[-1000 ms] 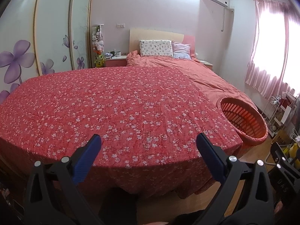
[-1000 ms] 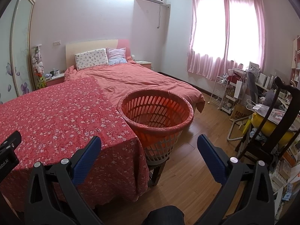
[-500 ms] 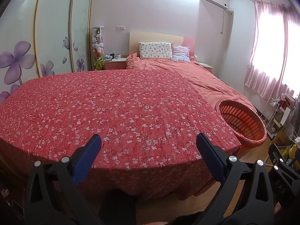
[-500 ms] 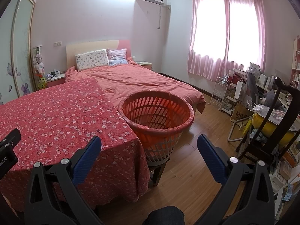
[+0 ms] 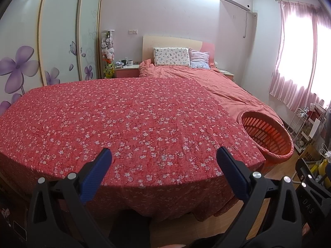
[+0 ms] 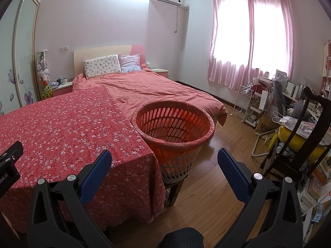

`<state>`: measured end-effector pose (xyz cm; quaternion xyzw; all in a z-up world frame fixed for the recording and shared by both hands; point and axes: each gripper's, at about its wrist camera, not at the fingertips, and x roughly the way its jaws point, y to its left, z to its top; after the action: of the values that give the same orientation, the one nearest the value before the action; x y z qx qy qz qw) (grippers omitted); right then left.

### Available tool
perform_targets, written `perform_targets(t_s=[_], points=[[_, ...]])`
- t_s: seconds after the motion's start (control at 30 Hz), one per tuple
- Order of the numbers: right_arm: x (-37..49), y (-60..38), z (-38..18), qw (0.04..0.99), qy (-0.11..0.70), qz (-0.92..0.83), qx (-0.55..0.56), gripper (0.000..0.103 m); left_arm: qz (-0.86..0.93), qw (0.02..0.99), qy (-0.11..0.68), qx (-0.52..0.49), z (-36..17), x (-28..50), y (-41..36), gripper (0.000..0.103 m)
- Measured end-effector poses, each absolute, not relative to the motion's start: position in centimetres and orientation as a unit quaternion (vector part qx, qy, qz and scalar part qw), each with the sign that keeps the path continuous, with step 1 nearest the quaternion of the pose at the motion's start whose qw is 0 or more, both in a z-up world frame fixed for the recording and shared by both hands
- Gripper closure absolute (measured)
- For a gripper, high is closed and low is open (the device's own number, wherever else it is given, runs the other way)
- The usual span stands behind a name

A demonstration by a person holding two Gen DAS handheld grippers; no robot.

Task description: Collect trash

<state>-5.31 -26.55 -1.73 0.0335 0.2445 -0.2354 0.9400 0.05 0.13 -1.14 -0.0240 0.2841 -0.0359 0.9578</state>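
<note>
Orange slotted basket (image 6: pixel 172 128) standing upright, mouth pointing straight up, round with no long axis to speak of; lined with thin film over the rim; set on a low dark stand, touching the corner of the red flowered cloth (image 6: pixel 62 132). Seen at 12 o'clock from the right gripper (image 6: pixel 164 166), fingers spread wide, holding nothing. From the left gripper (image 5: pixel 163 164), also spread wide and empty, same basket (image 5: pixel 266 134) at 2 o'clock, just beside the cloth's (image 5: pixel 128 124) right edge. Bed (image 6: pixel 157 88) with salmon cover behind, pillows (image 6: pixel 102 66) at the headboard. Wooden floor (image 6: pixel 219 186) beneath, pink curtains (image 6: pixel 248 39) at 1 o'clock in the right view.
</note>
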Motion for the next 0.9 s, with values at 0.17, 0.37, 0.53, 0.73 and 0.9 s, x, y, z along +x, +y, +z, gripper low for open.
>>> perform_targets(t_s=[0.17, 0.37, 0.53, 0.73, 0.9], points=[[-5.32, -26.53, -1.77, 0.94, 0.244, -0.236, 0.033, 0.002, -0.036, 0.958, 0.284, -0.024, -1.16, 0.03, 0.12, 0.004], [-5.25, -26.51, -1.68, 0.94, 0.245, -0.235, 0.034, 0.002, -0.036, 0.958, 0.285, -0.024, -1.1, 0.06, 0.1, 0.004], [-5.2, -26.49, -1.6, 0.94, 0.245, -0.235, 0.034, 0.002, -0.036, 0.958, 0.285, -0.023, -1.1, 0.05, 0.09, 0.004], [-5.17, -26.52, -1.59, 0.94, 0.245, -0.234, 0.033, 0.002, -0.035, 0.958, 0.284, -0.023, -1.06, 0.03, 0.07, 0.004], [-5.15, -26.48, -1.55, 0.94, 0.245, -0.235, 0.034, 0.002, -0.035, 0.958, 0.283, -0.021, -0.9, 0.04, 0.18, 0.004]])
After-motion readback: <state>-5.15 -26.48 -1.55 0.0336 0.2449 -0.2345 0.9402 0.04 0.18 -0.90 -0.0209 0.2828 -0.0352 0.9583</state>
